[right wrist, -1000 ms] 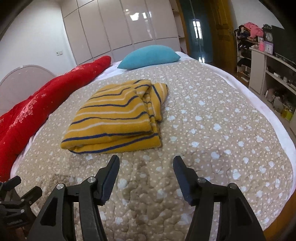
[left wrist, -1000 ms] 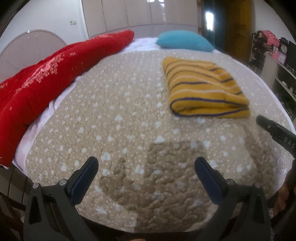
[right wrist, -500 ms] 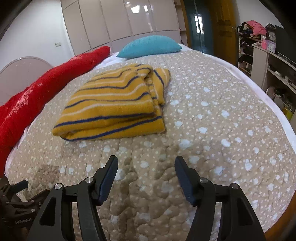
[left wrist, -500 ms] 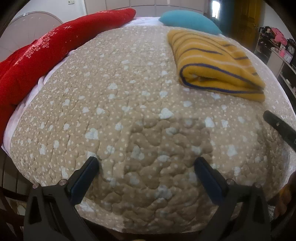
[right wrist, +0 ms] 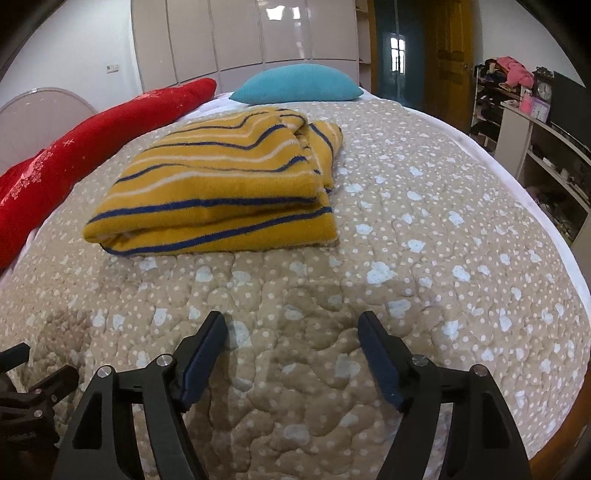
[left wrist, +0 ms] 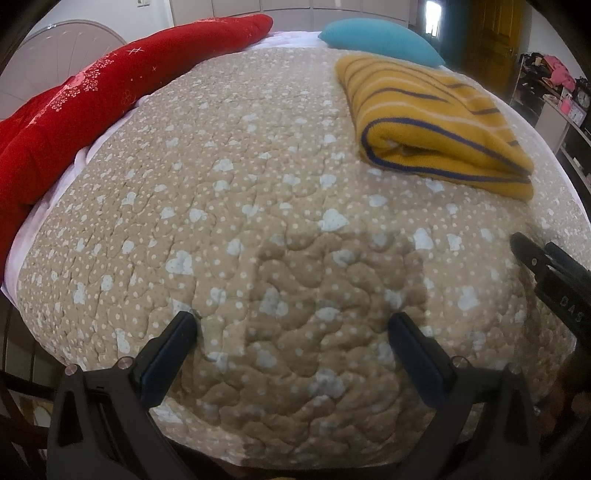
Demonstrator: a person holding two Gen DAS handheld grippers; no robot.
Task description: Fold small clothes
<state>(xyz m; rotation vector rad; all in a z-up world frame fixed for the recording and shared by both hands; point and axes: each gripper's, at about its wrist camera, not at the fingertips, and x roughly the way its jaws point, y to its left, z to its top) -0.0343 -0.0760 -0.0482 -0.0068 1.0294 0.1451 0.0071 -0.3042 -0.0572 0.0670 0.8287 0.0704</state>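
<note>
A yellow garment with blue and white stripes (right wrist: 221, 184) lies folded on the beige quilted bedspread (right wrist: 406, 240). It also shows in the left wrist view (left wrist: 436, 122) at the upper right. My right gripper (right wrist: 291, 325) is open and empty, low over the bedspread, short of the garment's near edge. My left gripper (left wrist: 291, 325) is open and empty, low over the bedspread, to the left of the garment. The right gripper's tip shows in the left wrist view (left wrist: 546, 273) at the right edge.
A red blanket (left wrist: 92, 99) runs along the bed's left side. A teal pillow (right wrist: 299, 86) lies at the head of the bed. Shelves with clutter (right wrist: 535, 122) stand to the right of the bed. Wardrobe doors (right wrist: 258, 33) line the far wall.
Both grippers have dropped lower and moved forward over the bedspread, nearer the folded garment. Both stay open and empty.
</note>
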